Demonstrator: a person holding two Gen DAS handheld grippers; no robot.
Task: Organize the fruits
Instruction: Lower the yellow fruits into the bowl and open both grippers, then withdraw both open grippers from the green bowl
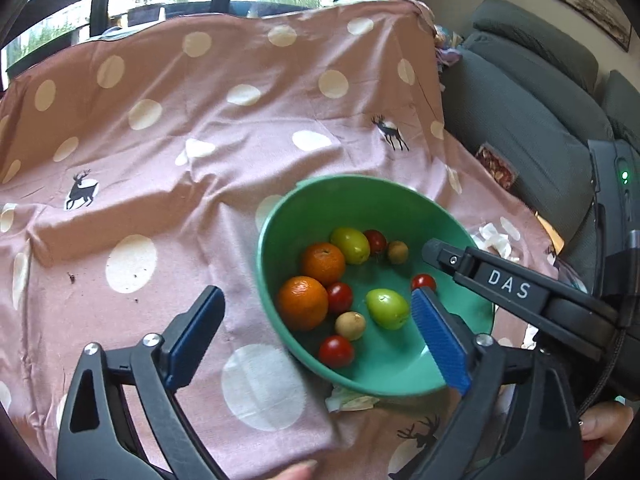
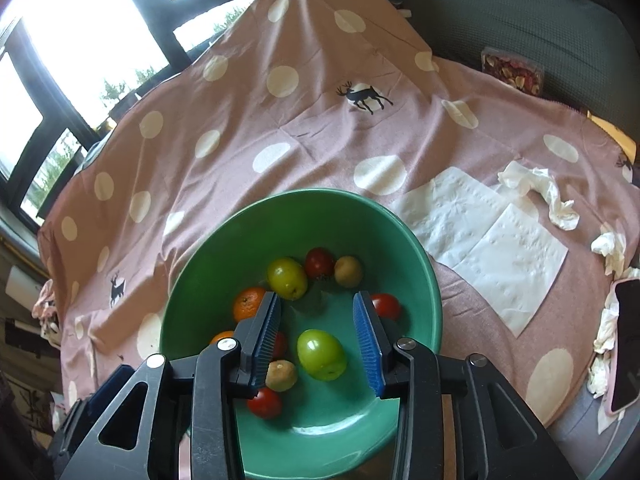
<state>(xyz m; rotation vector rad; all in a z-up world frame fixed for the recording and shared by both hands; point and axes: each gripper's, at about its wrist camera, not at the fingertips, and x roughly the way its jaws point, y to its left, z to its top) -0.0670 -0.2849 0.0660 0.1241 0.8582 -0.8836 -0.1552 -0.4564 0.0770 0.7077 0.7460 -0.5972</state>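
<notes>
My left gripper (image 1: 316,336) is spread wide, straddling the green bowl (image 1: 280,216) rim, holding nothing; my right gripper (image 2: 318,344) hangs partly open above a green fruit (image 2: 321,354)

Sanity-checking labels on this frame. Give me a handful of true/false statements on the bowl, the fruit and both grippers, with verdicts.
1. All the fruit lies in the green bowl. True.
2. The bowl holds three oranges. False: two oranges show, one next to the other.
3. The left gripper is clamped on the bowl's rim. False: its jaws stand wide apart, one finger outside the bowl, the other over its inside, with nothing pressed.
4. The right gripper hangs over the bowl, jaws parted, with a green fruit below the gap and not gripped. True.
5. Flat white paper napkins lie on the dotted pink cloth beside the bowl. True.
6. The bowl holds only red tomatoes. False: oranges, green fruits and small tan fruits too.
</notes>
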